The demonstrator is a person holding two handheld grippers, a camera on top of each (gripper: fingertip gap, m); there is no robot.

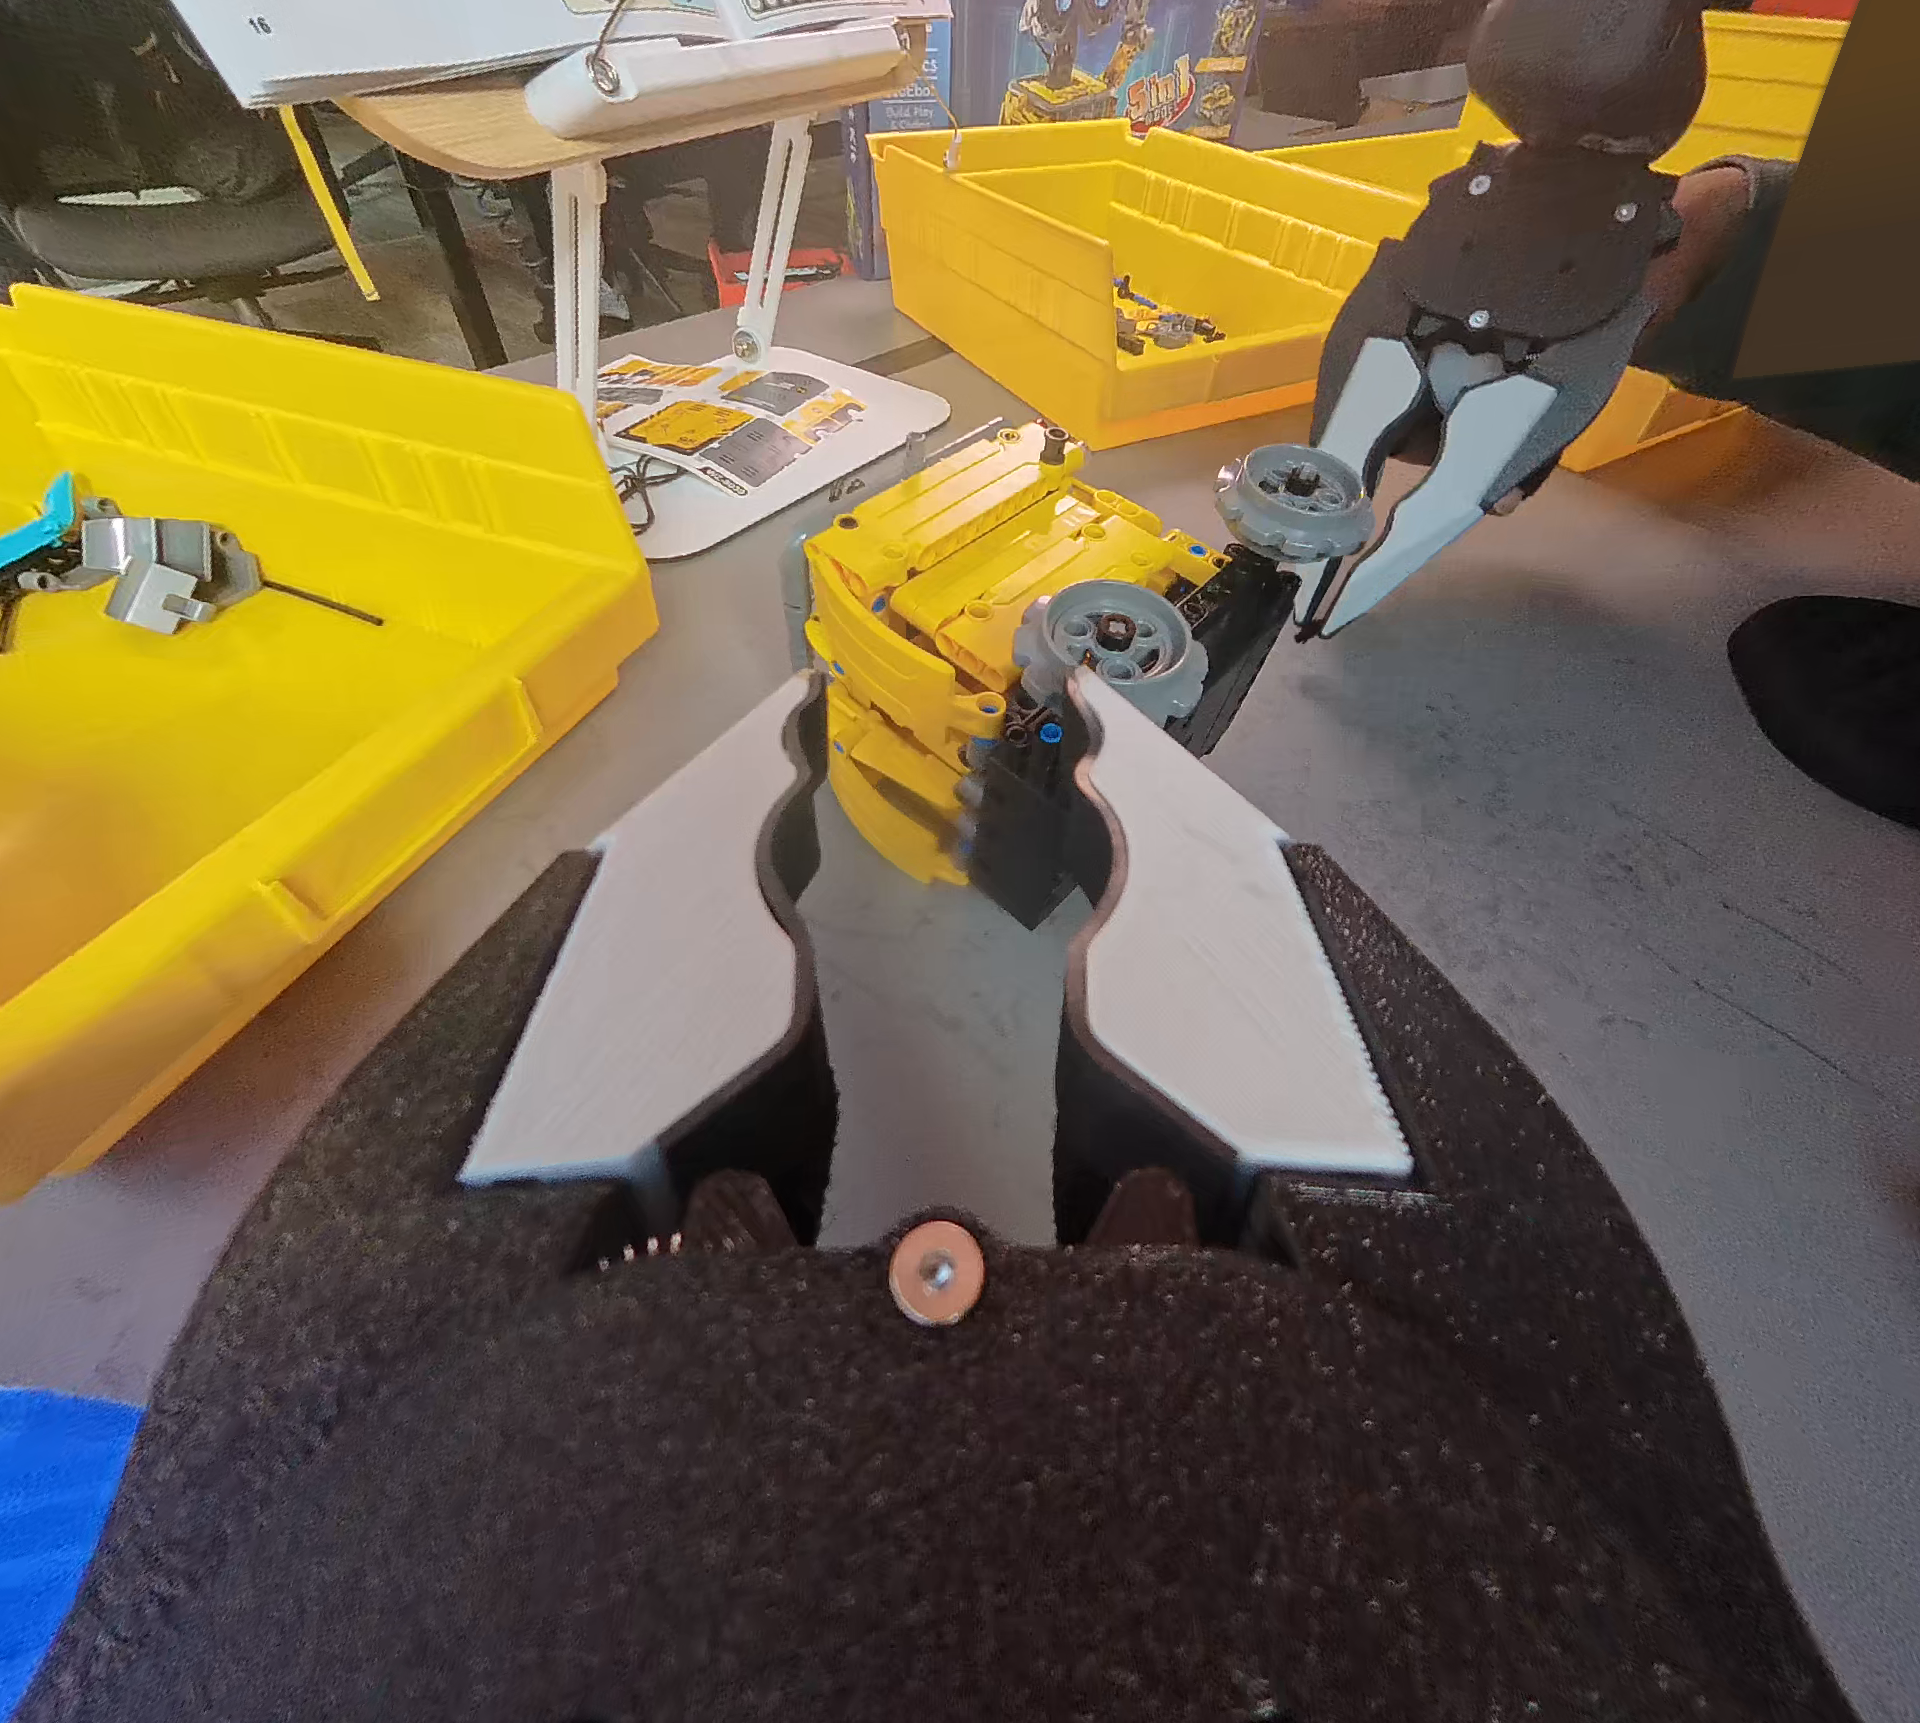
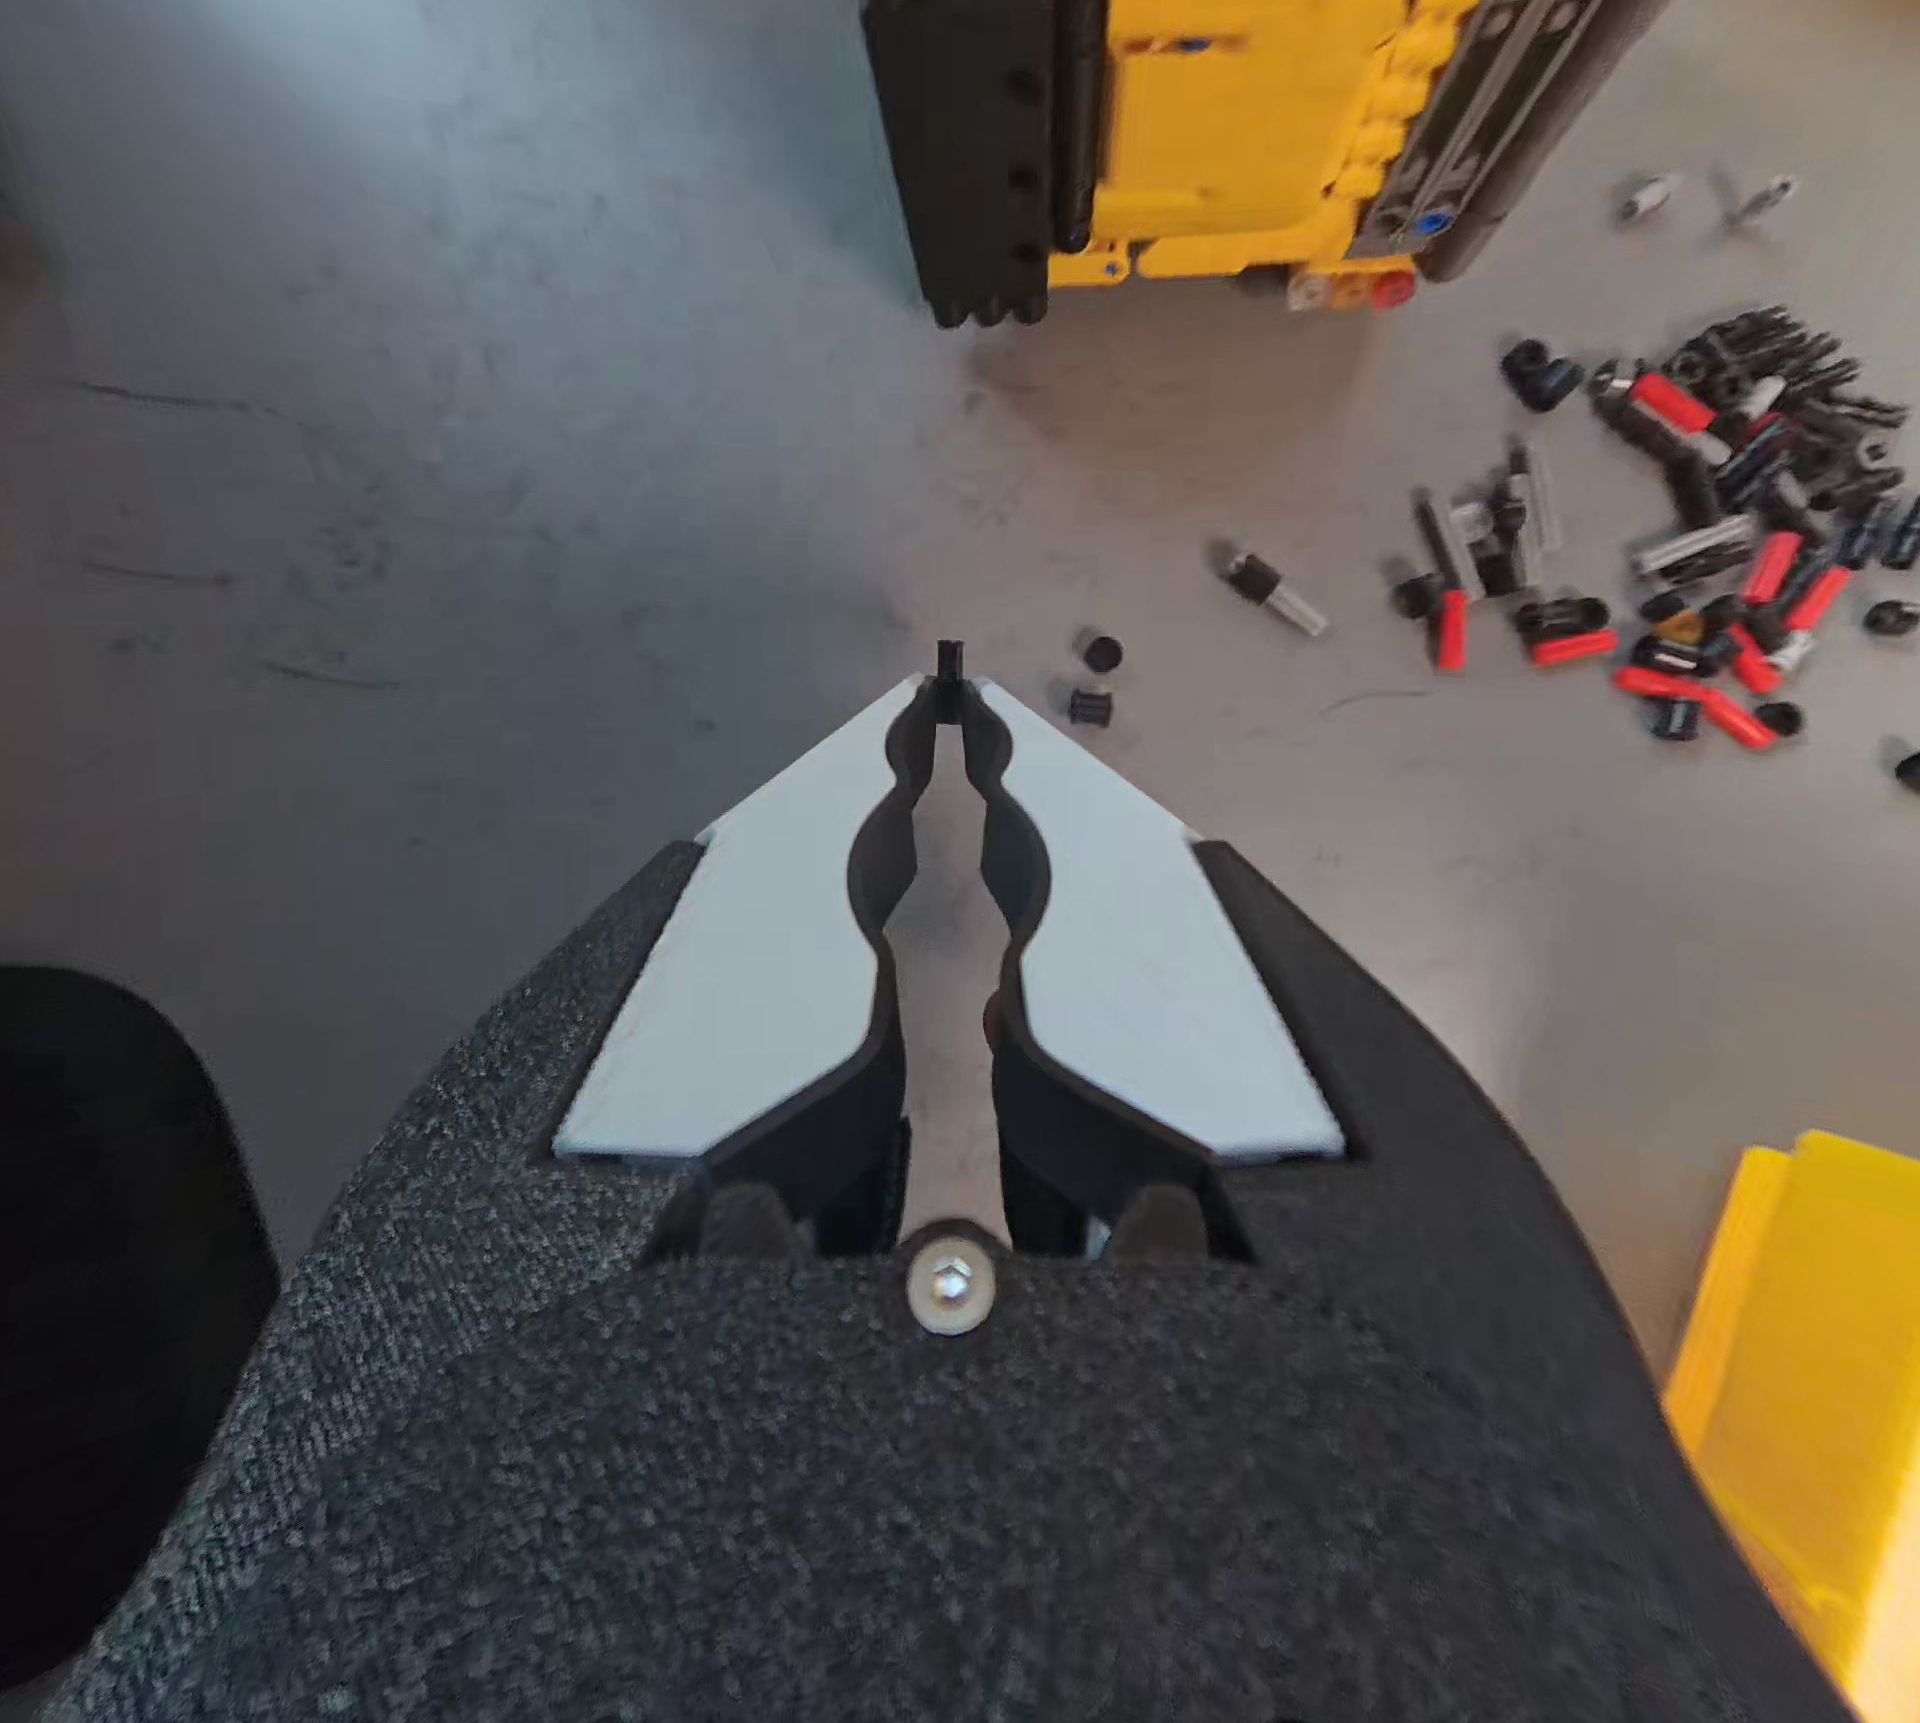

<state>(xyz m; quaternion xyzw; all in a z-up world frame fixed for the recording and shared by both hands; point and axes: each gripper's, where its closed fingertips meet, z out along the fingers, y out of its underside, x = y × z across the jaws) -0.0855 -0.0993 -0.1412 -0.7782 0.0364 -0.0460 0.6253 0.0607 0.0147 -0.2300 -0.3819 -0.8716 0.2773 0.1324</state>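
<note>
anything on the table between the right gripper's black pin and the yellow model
Nothing visible. The right gripper holds a small black pin, and the grey table up to the yellow and black model is bare; the loose parts lie off to the right.

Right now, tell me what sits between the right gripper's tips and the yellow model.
In the right wrist view, only bare grey table separates the right gripper, shut on a small black pin, from the yellow model. Loose parts lie aside.

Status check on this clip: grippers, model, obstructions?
Left gripper open, straddling yellow model. Right gripper shut on small black pin, off the model. Loose parts pile right of it.
</note>
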